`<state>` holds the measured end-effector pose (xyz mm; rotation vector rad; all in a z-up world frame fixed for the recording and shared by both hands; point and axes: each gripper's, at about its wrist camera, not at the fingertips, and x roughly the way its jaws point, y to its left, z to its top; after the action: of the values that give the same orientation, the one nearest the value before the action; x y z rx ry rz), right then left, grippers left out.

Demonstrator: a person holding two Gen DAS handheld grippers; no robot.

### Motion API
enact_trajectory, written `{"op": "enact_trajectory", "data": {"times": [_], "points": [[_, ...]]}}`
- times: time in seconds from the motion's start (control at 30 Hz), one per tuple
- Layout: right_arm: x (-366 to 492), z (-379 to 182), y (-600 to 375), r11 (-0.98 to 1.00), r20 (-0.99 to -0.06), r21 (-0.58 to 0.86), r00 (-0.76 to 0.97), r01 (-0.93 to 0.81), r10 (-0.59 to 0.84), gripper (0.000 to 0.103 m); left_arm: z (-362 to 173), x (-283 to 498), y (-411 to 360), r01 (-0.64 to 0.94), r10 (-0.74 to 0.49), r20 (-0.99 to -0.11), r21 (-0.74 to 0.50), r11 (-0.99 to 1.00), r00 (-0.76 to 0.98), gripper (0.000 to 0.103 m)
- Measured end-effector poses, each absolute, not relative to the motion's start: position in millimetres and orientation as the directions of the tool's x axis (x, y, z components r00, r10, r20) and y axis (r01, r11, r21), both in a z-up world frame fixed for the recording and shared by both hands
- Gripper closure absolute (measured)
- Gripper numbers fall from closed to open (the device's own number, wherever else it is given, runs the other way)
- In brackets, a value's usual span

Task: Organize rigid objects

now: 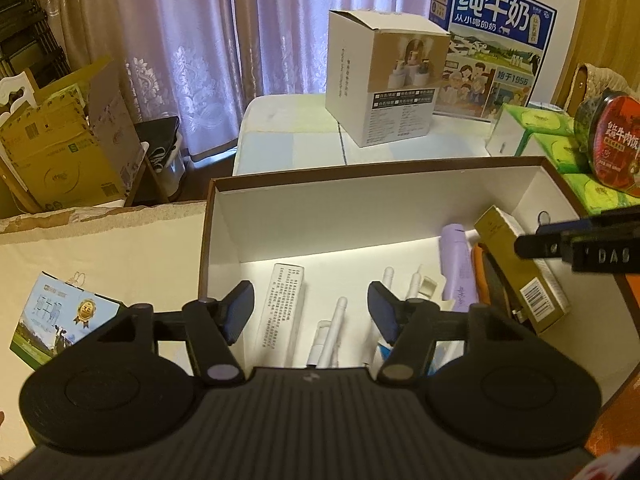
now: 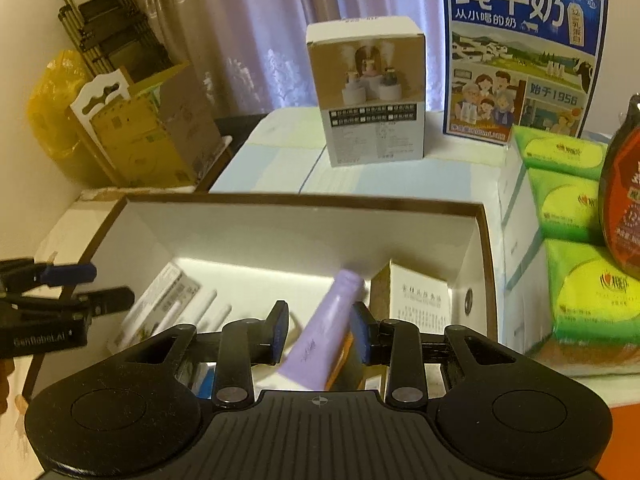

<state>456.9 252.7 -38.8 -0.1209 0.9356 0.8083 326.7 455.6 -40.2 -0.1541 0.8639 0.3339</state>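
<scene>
An open brown-rimmed box [image 1: 224, 216] with white walls holds a long white carton [image 1: 280, 304], white pens [image 1: 334, 332], a purple tube [image 1: 458, 268] and a gold carton [image 1: 520, 276]. My left gripper [image 1: 311, 308] is open and empty above the box's near side. My right gripper [image 2: 320, 330] is open above the box [image 2: 304, 200], with the purple tube [image 2: 324, 336] lying below between its fingers, which do not touch it. A white-faced carton [image 2: 420, 296] leans beside the tube. The right gripper's finger [image 1: 560, 240] shows at the left view's right edge.
A small milk carton [image 1: 60, 320] lies on the cloth left of the box. Behind stand a white product box [image 1: 380, 80], a blue milk case [image 1: 500, 40], green tissue packs [image 2: 576, 240] and a red-lidded bowl [image 1: 612, 144]. Cardboard boxes [image 1: 60, 148] sit on the floor at left.
</scene>
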Motion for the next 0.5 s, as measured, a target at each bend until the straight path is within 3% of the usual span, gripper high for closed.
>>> {"op": "enact_trajectory", "data": {"times": [0.23, 0.5], "points": [[438, -36, 242, 0.701, -0.749, 0.236, 0.334, -0.672, 0.572, 0.044, -33, 317, 449, -0.354, 0.228, -0.746, -0.011, 0.935, 0.625, 0.037], [410, -22, 226, 0.708, -0.727, 0.216, 0.373, -0.673, 0.577, 0.038, -20, 302, 431, -0.356, 0.240, -0.711, -0.015, 0.935, 0.661, 0.032]]}}
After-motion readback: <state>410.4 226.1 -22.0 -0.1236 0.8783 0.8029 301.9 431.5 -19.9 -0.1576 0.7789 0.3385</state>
